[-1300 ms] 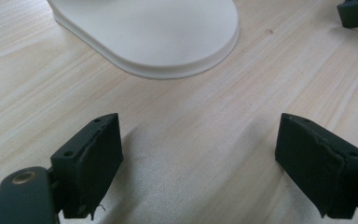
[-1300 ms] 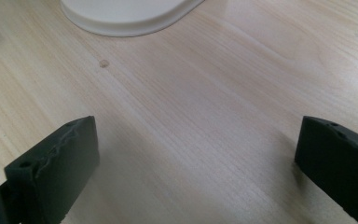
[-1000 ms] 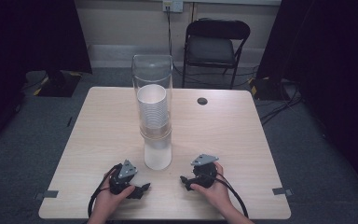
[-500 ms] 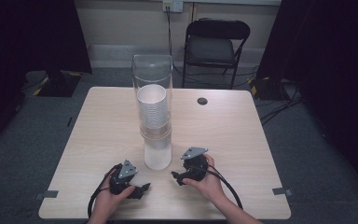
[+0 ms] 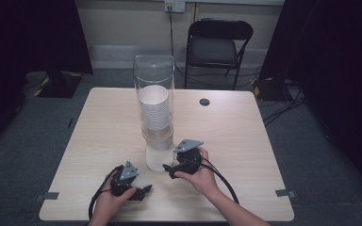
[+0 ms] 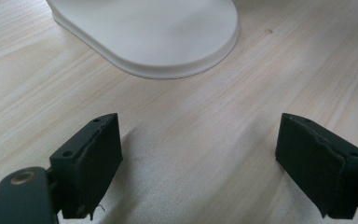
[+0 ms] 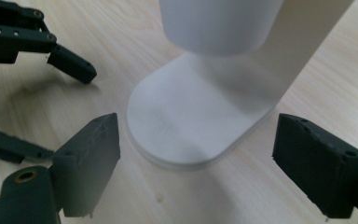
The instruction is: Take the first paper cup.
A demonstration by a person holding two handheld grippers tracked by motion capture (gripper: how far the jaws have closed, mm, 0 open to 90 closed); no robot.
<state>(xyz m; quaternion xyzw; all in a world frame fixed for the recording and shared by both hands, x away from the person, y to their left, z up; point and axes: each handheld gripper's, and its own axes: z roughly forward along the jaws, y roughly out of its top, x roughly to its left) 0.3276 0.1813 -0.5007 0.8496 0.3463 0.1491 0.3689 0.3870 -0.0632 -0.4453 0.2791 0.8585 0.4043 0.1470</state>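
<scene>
Jaws, left gripper (image 5: 143,190): spread wide, nothing held, rested on table (image 5: 99,136).
Cup dispenser (image 5: 156,117): centre of table, cups (image 5: 153,106) stacked inside, none pulled yet.
Jaws, right gripper (image 5: 168,171): apart, empty, aimed at dispenser base (image 7: 191,126).
Progress: approach only; cup extraction judged entirely left.

Recording lab or studio space

Black curtains (image 5: 33,33) are enclosing a lone table (image 5: 245,141) on grey carpet (image 5: 320,160); cables (image 5: 283,106) are trailing past a folding chair (image 5: 219,44).

I lifted my right gripper (image 5: 172,170) off the table (image 5: 264,155) and carried it in toward the foot of the cup dispenser (image 5: 156,160), ending just beside its base with the jaws spread and nothing between them.
</scene>
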